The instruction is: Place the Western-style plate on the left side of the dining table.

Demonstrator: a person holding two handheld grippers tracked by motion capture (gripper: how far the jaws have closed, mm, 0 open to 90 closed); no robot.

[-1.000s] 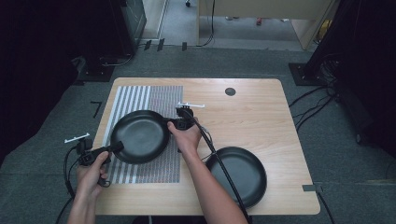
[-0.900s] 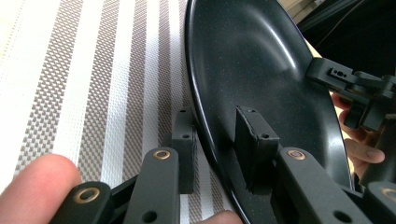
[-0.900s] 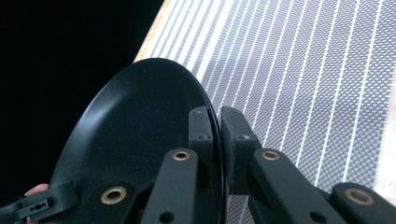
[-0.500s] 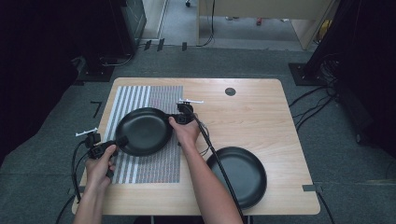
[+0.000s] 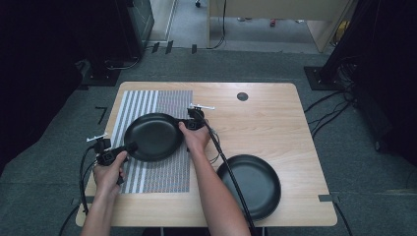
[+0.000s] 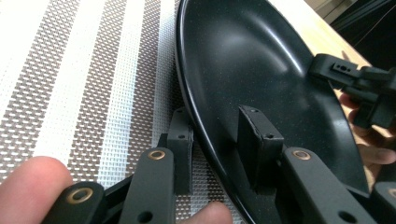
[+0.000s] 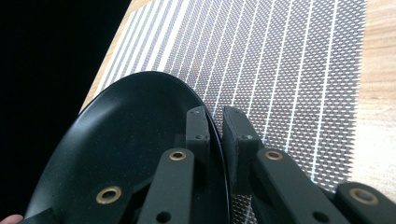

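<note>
A striped placemat [image 5: 147, 167] covers the left part of the wooden table [image 5: 275, 123]. A second black pan [image 5: 251, 186] sits on the table's near right part, well apart from the placemat. A small dark round disc [image 5: 242, 96] lies near the table's far edge.

Overhead light is falling evenly on the bench [image 5: 275, 123], leaving the surrounding floor dim and the far left corner nearly black. The high view is looking soft and grainy. In the left gripper view a pale sheen is lying across the black pan [image 6: 261, 70], while a near fingertip [image 6: 35, 179] is blurring out of focus. The striped mat [image 7: 289, 60] is showing crisp weave in the right gripper view.
</note>
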